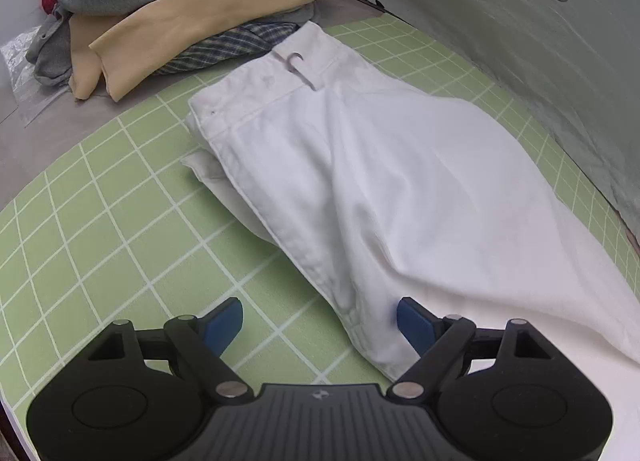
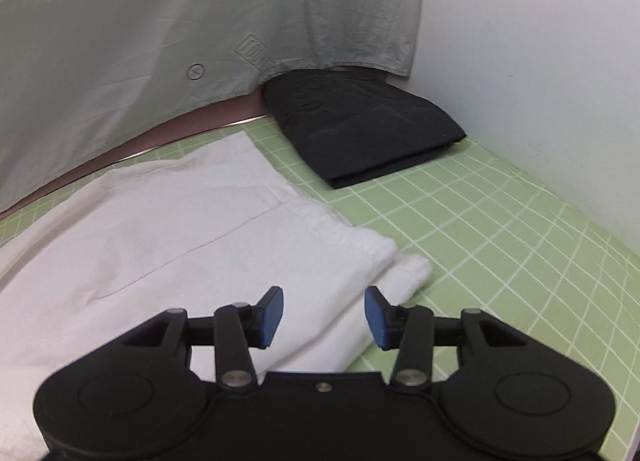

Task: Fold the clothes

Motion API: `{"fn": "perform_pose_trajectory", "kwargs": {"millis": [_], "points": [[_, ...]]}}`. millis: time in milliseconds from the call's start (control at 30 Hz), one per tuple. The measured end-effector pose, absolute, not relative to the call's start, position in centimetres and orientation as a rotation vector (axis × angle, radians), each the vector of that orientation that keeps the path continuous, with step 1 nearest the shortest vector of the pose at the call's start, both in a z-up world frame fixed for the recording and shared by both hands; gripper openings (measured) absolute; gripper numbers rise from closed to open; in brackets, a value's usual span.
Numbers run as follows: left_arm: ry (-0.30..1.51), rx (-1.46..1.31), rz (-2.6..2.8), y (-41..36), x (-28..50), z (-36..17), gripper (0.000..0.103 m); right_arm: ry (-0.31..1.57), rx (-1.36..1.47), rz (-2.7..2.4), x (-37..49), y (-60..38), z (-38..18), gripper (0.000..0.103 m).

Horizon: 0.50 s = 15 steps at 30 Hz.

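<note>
Green gridded mat [image 2: 500, 229] covers the worktop [image 1: 24, 133]; behind it hangs a grey printed cloth [image 2: 160, 29], beside a white wall [image 2: 540, 61].

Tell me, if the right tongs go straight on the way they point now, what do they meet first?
Most likely the white trousers: the right tongs hang open just above their folded edge, nothing between them. Depth is unclear.

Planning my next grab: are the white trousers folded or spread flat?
Folded once lengthwise: the white trousers lie leg on leg, with two stacked hems showing.

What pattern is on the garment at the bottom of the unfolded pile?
A blue-and-white plaid on the checked garment, seen best in the left wrist view.
</note>
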<state>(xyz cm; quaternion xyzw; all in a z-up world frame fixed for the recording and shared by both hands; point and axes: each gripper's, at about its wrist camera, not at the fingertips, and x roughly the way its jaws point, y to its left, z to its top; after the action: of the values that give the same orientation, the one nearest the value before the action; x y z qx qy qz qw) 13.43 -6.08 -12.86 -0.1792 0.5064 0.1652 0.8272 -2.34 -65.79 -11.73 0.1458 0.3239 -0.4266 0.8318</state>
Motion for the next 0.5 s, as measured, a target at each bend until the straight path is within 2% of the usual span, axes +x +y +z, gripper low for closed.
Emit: {"fn": "perform_pose_trajectory", "kwargs": {"millis": [200, 433, 467, 500], "points": [[1.11, -0.336, 0.332, -7.8, 12.8, -13.4, 0.085, 0.693, 0.464, -0.98, -1.2, -68.1, -14.2, 0.045], [1.122, -0.332, 0.346, -7.9, 13.0, -13.4, 0.086, 0.661, 0.566, -1.046, -0.7, -71.9, -15.5, 0.049], [1.121, -0.329, 0.346, -7.9, 13.0, -13.4, 0.086, 0.664, 0.564, -1.043, -0.6, -72.2, -15.5, 0.043], [1.121, -0.327, 0.347, -7.9, 13.0, -13.3, 0.086, 0.667, 0.563, -1.04, -0.6, -72.6, -15.5, 0.025]]}}
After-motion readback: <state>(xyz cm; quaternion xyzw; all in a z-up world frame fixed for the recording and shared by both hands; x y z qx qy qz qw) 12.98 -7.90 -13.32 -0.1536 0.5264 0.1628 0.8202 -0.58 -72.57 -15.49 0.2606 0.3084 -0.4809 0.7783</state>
